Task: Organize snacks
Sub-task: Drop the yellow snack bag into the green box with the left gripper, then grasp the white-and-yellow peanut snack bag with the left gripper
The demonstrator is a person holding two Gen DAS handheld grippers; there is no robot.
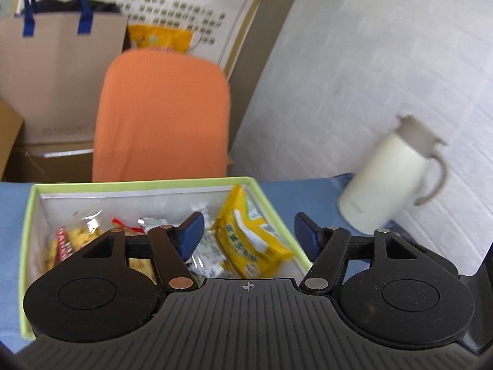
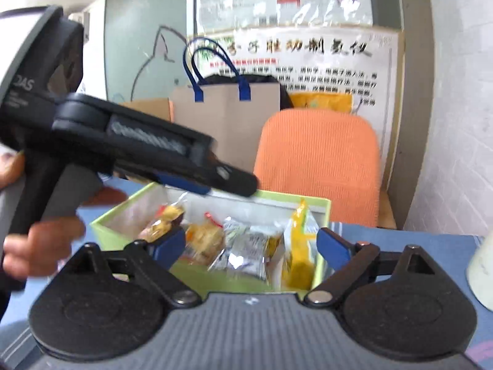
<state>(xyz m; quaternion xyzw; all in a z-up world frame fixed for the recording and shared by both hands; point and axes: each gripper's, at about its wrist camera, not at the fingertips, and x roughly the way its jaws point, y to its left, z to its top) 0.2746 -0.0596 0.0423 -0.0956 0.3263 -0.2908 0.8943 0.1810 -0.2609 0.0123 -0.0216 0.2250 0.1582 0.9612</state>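
Both my claws are empty. My left claw (image 1: pixel 249 231) has its jaws apart with nothing between them, held over the near edge of the green box (image 1: pixel 140 182). My right claw (image 2: pixel 252 246) is spread wider, also holding nothing, and looks into the same box from a little further back.

The main risk, as I judge it, is crowding. In the right wrist view my left claw's body crosses just above the far left corner of the box, and the hand (image 2: pixel 40 243) gripping it sits close to my right claw's left finger. If both go down into the box together, they could knock each other or catch the thin wall and shove the box along the blue surface (image 1: pixel 302 194). The white jug (image 1: pixel 389 178) stands near the box on its right; a wide swing from that side could tip it.

The box holds all the snacks I can see. A yellow packet (image 1: pixel 249 237) leans up against the right wall. A silver packet (image 2: pixel 246 256) lies beside it in the middle. A clear bag of yellow biscuits (image 1: pixel 77 237) lies at the left, with a small red-edged packet (image 1: pixel 123 226) next to it. The packets overlap, so a careless pinch could drag up two at once.
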